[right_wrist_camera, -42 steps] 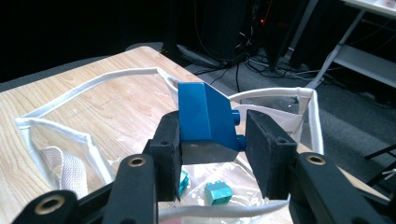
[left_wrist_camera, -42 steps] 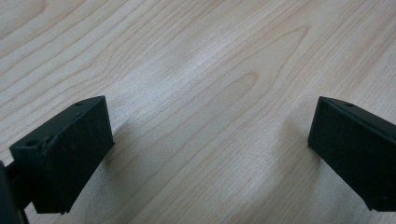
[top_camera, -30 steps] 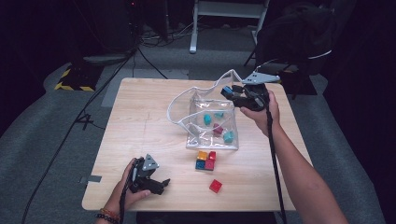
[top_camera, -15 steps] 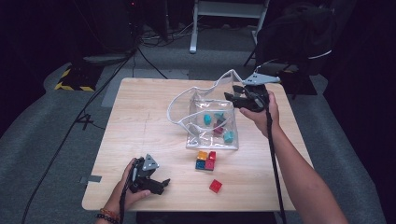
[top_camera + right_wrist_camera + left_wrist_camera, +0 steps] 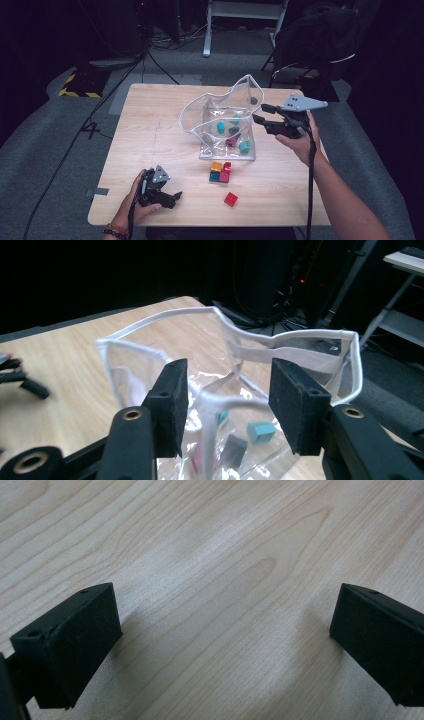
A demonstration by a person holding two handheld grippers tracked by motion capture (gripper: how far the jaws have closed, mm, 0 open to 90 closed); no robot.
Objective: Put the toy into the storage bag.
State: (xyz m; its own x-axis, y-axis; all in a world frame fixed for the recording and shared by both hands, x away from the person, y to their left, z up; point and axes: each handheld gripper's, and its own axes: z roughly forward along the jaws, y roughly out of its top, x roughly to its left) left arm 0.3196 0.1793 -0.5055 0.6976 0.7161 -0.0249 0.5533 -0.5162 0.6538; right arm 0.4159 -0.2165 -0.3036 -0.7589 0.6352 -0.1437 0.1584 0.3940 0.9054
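No readable text, label or number appears anywhere.

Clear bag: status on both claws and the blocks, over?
Right claw open at the clear bag rim, not clamped. Left claw open, resting on the table. Block cluster and red block outside the bag. Nothing blocking.

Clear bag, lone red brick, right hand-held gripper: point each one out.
clear bag [image 5: 222, 98]: high view, on its white rim.
lone red brick [image 5: 230, 199]: high view, on its top face.
right hand-held gripper [image 5: 227, 405]: right gripper view, midway between its open jaws.
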